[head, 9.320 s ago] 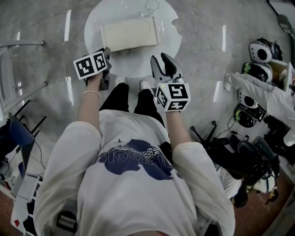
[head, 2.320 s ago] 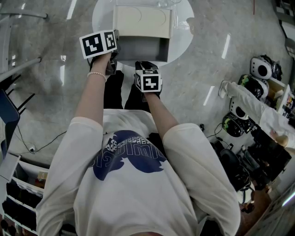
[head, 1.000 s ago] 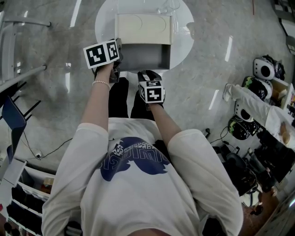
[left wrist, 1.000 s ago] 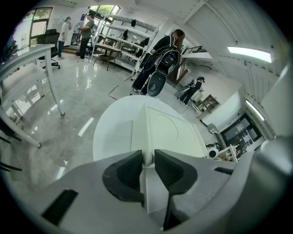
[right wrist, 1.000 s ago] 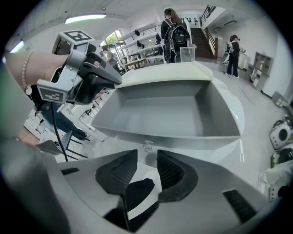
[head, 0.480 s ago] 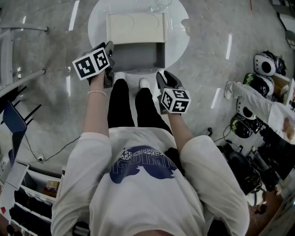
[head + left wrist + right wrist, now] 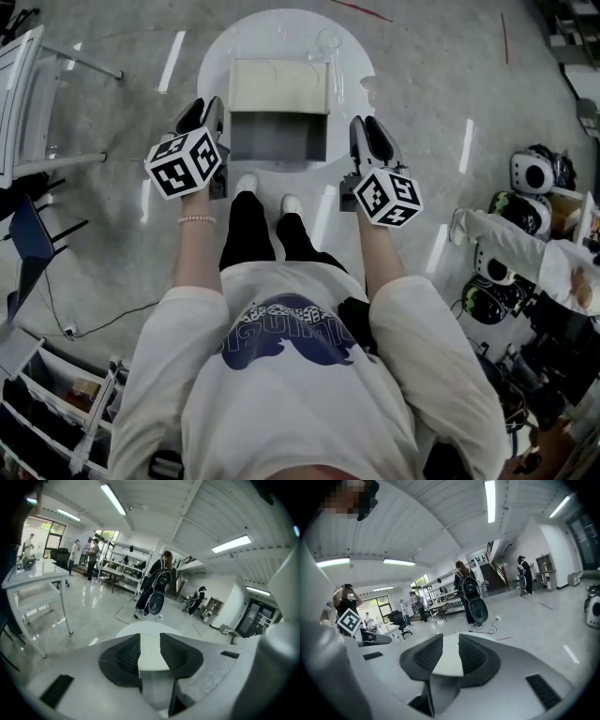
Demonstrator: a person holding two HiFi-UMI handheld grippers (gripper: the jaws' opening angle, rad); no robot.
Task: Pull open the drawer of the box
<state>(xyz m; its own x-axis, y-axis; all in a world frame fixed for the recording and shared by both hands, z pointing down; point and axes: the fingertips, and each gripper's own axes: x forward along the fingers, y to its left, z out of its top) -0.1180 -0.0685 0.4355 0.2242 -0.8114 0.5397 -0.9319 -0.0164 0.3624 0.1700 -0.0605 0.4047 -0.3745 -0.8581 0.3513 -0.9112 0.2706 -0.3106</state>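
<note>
In the head view a cream box (image 7: 278, 84) sits on a round white table (image 7: 353, 77). Its grey drawer (image 7: 278, 137) stands pulled out toward me. My left gripper (image 7: 200, 116) hangs just left of the drawer, apart from it, and its jaws are opening with nothing between them. My right gripper (image 7: 371, 134) hangs to the right of the drawer, clear of it, and its jaws are closing on nothing. In the left gripper view my left gripper (image 7: 150, 643) frames only the white tabletop (image 7: 146, 629). The right gripper view shows my right gripper (image 7: 450, 645) the same way.
A white table frame (image 7: 33, 66) stands at the far left. Helmets and gear (image 7: 532, 173) crowd the right side, and a shelf (image 7: 56, 398) sits at lower left. The person's shoes (image 7: 247, 183) rest by the table's near edge. Both gripper views show distant people and shelving.
The drawer, shut in the oldest frame, now stands open. My right gripper has left the drawer front and moved out to the right. The left gripper has drifted slightly left.
</note>
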